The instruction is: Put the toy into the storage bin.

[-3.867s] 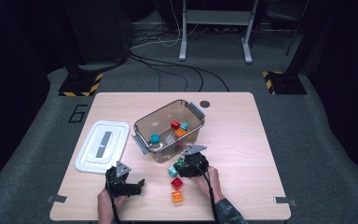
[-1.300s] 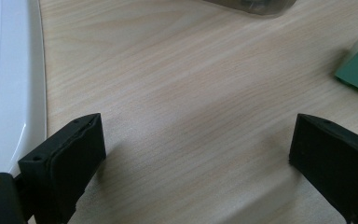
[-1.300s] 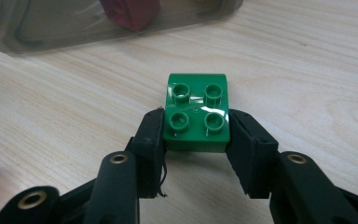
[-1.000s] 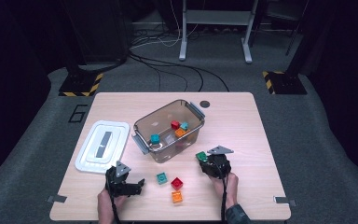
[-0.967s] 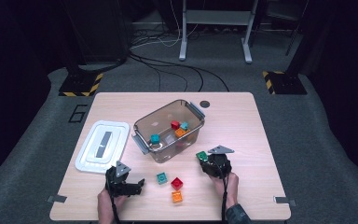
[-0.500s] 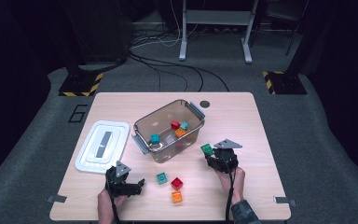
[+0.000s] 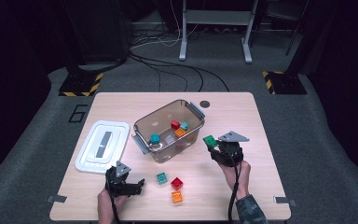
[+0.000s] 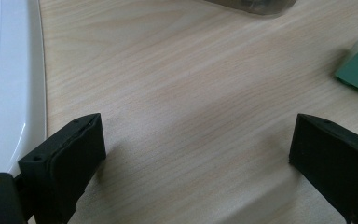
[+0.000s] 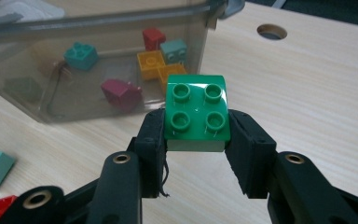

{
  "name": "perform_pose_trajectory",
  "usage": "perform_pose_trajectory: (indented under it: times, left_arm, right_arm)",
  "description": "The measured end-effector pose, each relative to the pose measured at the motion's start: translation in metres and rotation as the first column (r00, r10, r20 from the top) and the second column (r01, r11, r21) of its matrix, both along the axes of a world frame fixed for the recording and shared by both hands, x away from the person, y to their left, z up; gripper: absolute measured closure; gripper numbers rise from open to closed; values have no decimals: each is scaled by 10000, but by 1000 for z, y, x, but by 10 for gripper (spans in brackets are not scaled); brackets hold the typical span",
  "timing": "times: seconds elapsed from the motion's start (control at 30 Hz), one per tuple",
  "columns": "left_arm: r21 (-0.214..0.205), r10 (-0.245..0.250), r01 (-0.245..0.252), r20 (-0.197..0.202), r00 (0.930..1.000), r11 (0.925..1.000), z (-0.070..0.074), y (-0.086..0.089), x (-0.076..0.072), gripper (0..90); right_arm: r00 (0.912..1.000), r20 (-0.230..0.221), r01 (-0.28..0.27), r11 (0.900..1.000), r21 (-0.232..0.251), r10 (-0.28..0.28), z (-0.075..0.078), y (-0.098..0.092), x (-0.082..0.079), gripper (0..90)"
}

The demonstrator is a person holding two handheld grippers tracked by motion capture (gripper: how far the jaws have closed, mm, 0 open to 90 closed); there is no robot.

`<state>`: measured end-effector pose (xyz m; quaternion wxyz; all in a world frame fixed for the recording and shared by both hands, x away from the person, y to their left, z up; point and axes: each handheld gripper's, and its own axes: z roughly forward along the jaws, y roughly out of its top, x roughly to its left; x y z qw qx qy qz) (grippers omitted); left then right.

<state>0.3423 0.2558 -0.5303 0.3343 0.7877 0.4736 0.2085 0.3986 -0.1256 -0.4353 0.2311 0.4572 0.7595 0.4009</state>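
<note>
Right gripper (image 9: 196,140) pinches a green four-stud brick (image 9: 196,113), clear bin (image 7: 168,133) at its 10 o'clock. Left gripper (image 8: 193,158) sits spread wide over bare table (image 8: 191,84).

A glossy green plastic building brick (image 9: 196,113) with 4 round studs is held off the wooden table, studs up and level, just beside the clear plastic bin (image 9: 121,28).

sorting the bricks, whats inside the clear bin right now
The clear bin holds loose bricks: red, teal, orange and others. Its tinted wall blurs the rest, so no exact count.
</note>
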Motion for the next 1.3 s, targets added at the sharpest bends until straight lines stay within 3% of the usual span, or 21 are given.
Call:
perform_pose_trajectory:
  times: [0.67, 0.97, 1.3]
  left_arm:
    - [12, 38, -38, 19, 10000, 10000, 0, 0, 0, 32]
    - [-46, 30, -30, -18, 10000, 10000, 0, 0, 0, 32]
    - [-57, 73, -73, -2, 10000, 10000, 0, 0, 0, 32]
  right_arm:
    - [9963, 851, -113, 9999, -7, 113, 51, -2, 15, 586]
    - [9937, 1097, -224, 9997, -60, 230, 69, 4, 32, 586]
    - [9901, 1248, -624, 9978, -242, 650, 83, 24, 57, 586]
